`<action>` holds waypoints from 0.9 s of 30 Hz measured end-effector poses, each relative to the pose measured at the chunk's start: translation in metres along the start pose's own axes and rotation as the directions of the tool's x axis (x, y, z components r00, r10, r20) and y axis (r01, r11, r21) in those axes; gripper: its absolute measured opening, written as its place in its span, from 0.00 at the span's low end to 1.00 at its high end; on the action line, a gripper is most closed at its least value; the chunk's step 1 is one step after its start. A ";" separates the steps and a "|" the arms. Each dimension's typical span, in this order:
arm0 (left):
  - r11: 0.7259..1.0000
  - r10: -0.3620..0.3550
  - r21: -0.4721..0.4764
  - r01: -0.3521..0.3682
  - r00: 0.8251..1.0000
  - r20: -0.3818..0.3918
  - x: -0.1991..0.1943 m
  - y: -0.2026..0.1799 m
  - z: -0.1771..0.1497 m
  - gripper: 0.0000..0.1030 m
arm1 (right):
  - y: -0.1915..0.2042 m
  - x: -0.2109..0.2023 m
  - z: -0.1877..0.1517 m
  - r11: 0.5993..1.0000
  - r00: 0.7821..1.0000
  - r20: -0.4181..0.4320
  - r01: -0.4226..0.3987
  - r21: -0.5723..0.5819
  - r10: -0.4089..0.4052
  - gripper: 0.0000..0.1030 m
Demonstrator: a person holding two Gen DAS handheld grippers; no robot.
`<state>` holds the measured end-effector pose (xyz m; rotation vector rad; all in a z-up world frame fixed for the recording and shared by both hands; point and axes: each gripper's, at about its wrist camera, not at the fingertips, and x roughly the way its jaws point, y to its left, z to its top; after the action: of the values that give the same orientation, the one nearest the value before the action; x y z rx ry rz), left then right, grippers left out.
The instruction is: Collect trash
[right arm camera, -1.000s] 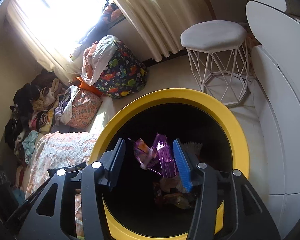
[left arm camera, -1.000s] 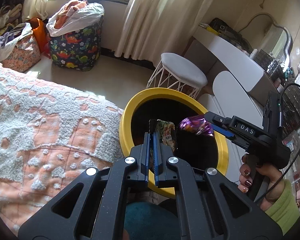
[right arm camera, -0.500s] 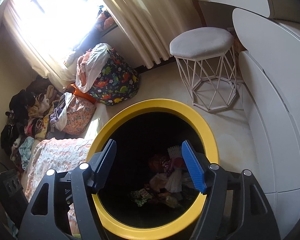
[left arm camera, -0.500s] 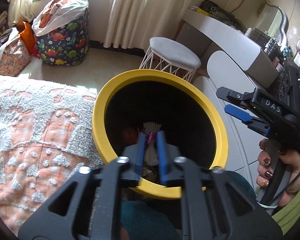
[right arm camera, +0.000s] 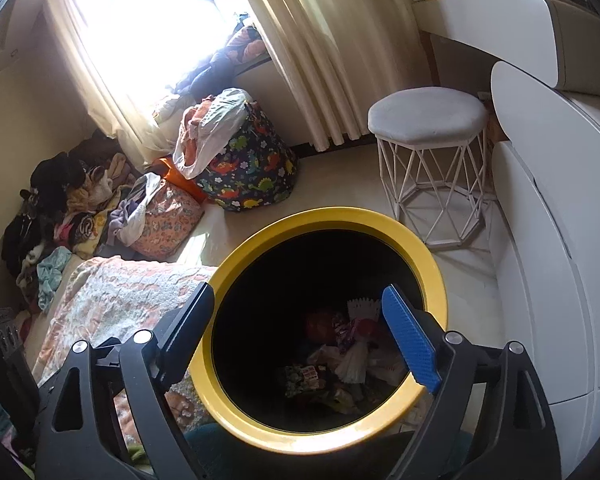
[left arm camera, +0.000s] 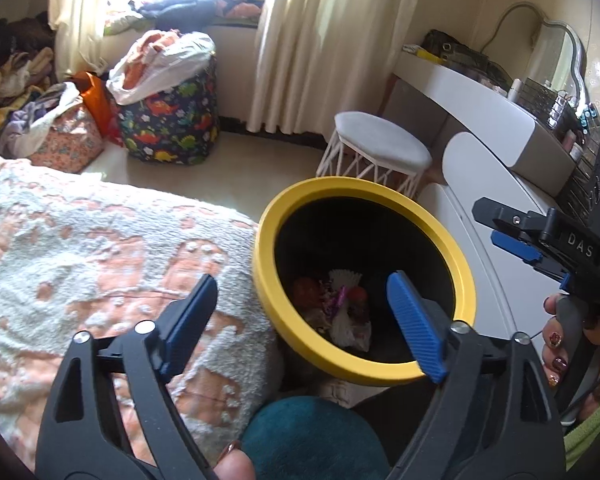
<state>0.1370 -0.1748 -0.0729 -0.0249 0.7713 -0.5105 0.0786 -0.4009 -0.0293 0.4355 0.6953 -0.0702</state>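
- Left wrist view is showing the left gripper (left arm camera: 300, 312) with its jaws standing wide apart and nothing between them; they have just been opening, and the printed wrapper pinched there a second ago is gone.
- Right gripper (right arm camera: 300, 332) is reading the same in its own view: jaws spread, bare blue pad showing, having just been opening. The purple foil wrapper that was hanging between them a second ago is no longer there.
- Both grippers are sitting farther from the yellow-rimmed bin (left arm camera: 268, 280) than a second ago, with its whole mouth now in frame.
- Judgement: both pieces are looking delivered, so this drop is done and both grippers are free for the next pickup.
- Trash pile (right arm camera: 352, 356) is lying on the bin's floor, deep inside the dark interior: crumpled wrappers, a purple foil scrap, a red-orange piece, a white pleated paper cup, a small printed packet to the near left.
- Bin is standing on the floor, its rim touching or just beside the peach-and-white blanket (left arm camera: 100, 264), with the white stool (right arm camera: 428, 116) well behind.
- Person's right hand (left arm camera: 568, 340) is gripping the right tool's handle at the frame's right edge.
- No loose trash is showing on the blanket or the visible floor.
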 end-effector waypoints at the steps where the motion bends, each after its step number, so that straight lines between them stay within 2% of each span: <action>1: 1.000 0.006 -0.004 -0.006 1.000 0.006 -0.004 0.002 -0.001 0.82 | 0.003 -0.002 0.000 1.000 1.000 0.007 -0.003 -0.012 0.003 0.84; 4: 0.999 0.025 -0.020 -0.025 0.999 0.032 -0.017 0.010 -0.005 0.89 | 0.014 -0.012 -0.004 0.999 0.999 0.034 -0.008 -0.045 0.010 0.88; 7: 0.998 0.059 -0.037 -0.056 0.997 0.059 -0.030 0.018 -0.010 0.89 | 0.027 -0.022 -0.011 0.996 0.998 0.061 -0.019 -0.086 0.024 0.93; 12: 0.990 0.134 -0.062 -0.127 0.985 0.112 -0.054 0.029 -0.021 0.89 | 0.048 -0.043 -0.029 0.985 0.990 0.129 -0.030 -0.168 0.052 0.94; 17: 0.977 0.208 -0.076 -0.197 0.961 0.183 -0.085 0.036 -0.038 0.89 | 0.068 -0.063 -0.053 0.971 0.969 0.238 -0.012 -0.237 0.070 0.94; 21: 0.965 0.263 -0.082 -0.251 0.934 0.240 -0.107 0.038 -0.050 0.89 | 0.079 -0.075 -0.072 0.961 0.941 0.324 -0.002 -0.277 0.095 0.94; 24: 0.956 0.293 -0.086 -0.280 0.916 0.275 -0.120 0.042 -0.056 0.89 | 0.086 -0.082 -0.081 0.950 0.922 0.370 0.008 -0.312 0.114 0.94; 27: 0.951 0.309 -0.104 -0.291 0.906 0.290 -0.129 0.046 -0.060 0.89 | 0.090 -0.084 -0.086 0.938 0.908 0.396 0.013 -0.346 0.133 0.94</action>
<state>0.0389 -0.0663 -0.0409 -0.0367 0.4746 -0.1820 -0.0191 -0.2906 -0.0016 0.0969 0.2610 0.0189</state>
